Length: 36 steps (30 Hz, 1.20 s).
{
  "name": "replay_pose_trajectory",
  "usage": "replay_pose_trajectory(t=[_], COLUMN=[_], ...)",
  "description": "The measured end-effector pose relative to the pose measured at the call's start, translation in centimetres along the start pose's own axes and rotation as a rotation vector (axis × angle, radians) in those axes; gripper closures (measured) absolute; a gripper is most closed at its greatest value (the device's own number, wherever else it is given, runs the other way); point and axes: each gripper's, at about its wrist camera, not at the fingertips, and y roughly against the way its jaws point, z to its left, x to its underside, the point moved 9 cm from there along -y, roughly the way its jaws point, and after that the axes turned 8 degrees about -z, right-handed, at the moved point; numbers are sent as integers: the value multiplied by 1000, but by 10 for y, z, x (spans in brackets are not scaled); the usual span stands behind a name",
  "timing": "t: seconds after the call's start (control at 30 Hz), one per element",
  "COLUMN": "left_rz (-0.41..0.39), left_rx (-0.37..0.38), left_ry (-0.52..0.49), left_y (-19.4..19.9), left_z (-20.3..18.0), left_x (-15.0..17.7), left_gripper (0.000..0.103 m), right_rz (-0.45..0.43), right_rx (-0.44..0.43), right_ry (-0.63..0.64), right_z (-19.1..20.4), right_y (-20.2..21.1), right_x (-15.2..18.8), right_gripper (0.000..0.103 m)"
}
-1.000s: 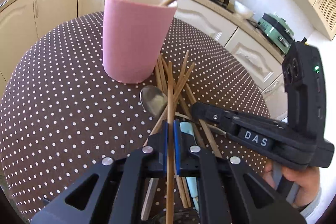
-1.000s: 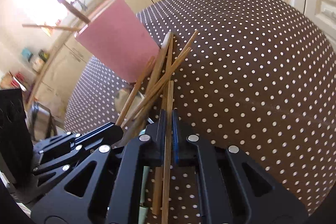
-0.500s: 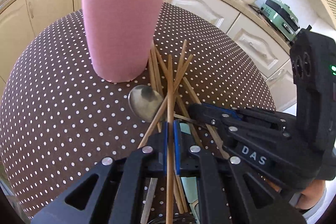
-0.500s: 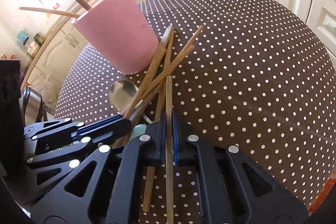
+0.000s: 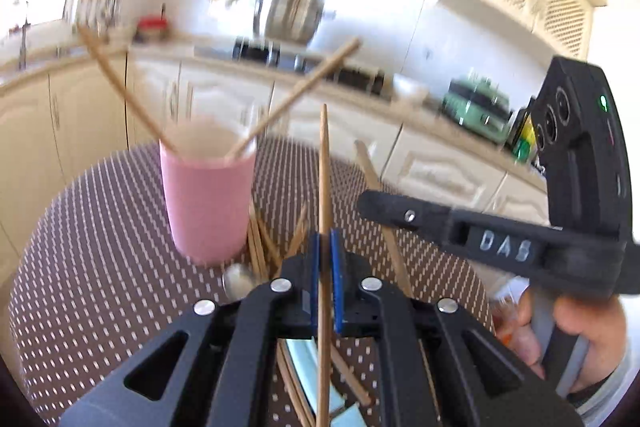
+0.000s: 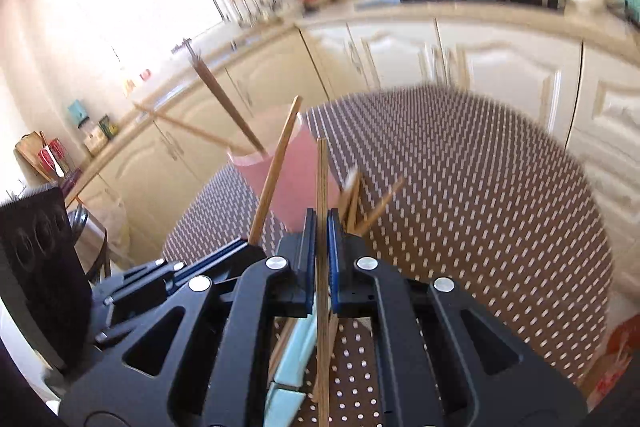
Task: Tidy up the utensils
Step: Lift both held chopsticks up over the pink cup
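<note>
The round surface under a brown white-dotted cloth (image 5: 100,247) carries a tall pink cup (image 5: 208,203) already holding two chopsticks, with a loose pile of wooden chopsticks (image 5: 272,247) and a metal spoon (image 5: 238,281) at its foot. Both grippers are clamped narrow, the left gripper (image 5: 325,279) on one slim wooden chopstick (image 5: 324,167) and the right gripper (image 6: 318,259) on another wooden chopstick (image 6: 321,179), each lifted off the pile. To finish well, I judge each stick should be tipped upright above the cup's mouth, one at a time so they do not cross, and let go only once its tip is inside the rim.
</note>
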Motion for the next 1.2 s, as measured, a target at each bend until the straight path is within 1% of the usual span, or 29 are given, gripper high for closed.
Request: replay_pose_trajectory(t=[0.07,0.1,0.13,0.2,0.27,0.43,0.5,0.67,0.73,0.87,0.93,1.0,1.2], left_rz=[-79,-145,-190,-272,-361,-485,-511,-589,-616,-689,-723,-740,-793], left_rx=[17,24,28,12,-7,-35,-60,-77,-71,-108,-133,-167,-257], left_ry=[9,16,16,15,43,92,87,114,142,156,153,132,70], left_y=[7,14,19,31,39,46,48,55,54,49,46,40,27], left_z=[0,0,0,7,16,35,39,53,58,66,68,68,67], left_x=[-12,-19,-25,-34,-45,-70,-80,-111,-123,-145,-154,-160,-166], left_gripper=[97,97,97,97,97,97,97,97,97,97,97,97,97], right_rz=[-47,-72,-98,-143,-195,-309,-343,-411,-430,-469,-473,-481,-450], right_rx=[-5,0,5,5,-1,4,-6,-33,-48,-62,-66,-64,-77], right_ry=[15,29,44,63,76,125,138,187,201,226,235,247,246], right_z=[3,4,6,11,14,25,31,51,59,75,78,79,74], right_y=[10,14,18,21,26,28,29,32,31,29,24,18,-1], right_x=[-17,-26,-35,-51,-69,-107,-120,-155,-170,-191,-194,-196,-188], right_gripper=[97,97,97,97,97,97,97,97,97,97,97,97,97])
